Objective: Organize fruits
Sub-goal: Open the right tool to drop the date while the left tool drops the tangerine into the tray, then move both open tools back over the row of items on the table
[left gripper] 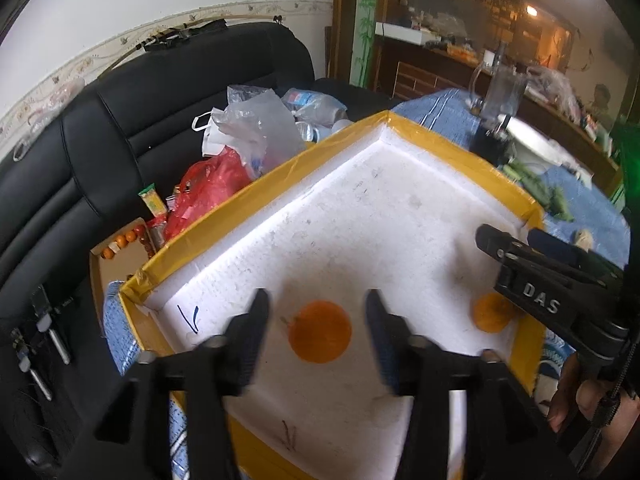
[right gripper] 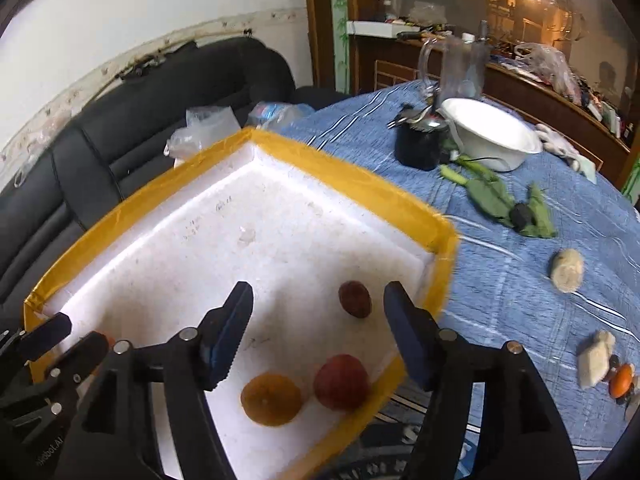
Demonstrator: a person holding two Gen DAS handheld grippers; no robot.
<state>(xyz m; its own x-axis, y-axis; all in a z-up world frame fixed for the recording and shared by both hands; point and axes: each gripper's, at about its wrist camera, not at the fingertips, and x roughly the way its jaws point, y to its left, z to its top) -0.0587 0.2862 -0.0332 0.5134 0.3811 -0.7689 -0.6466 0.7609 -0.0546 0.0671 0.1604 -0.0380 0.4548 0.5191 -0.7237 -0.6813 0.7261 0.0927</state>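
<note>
A white foam tray with a yellow taped rim lies on the table. In the left wrist view an orange rests on the tray floor between and just ahead of my left gripper's open fingers, untouched. A second orange is partly hidden under my right gripper. In the right wrist view my right gripper stands open above the tray's near corner, over an orange, a red apple and a dark red fruit. My left gripper shows at lower left.
A blue striped cloth covers the table, with a white bowl, a glass mug, a black cup, green leaves and pale food pieces. A black sofa behind holds plastic bags.
</note>
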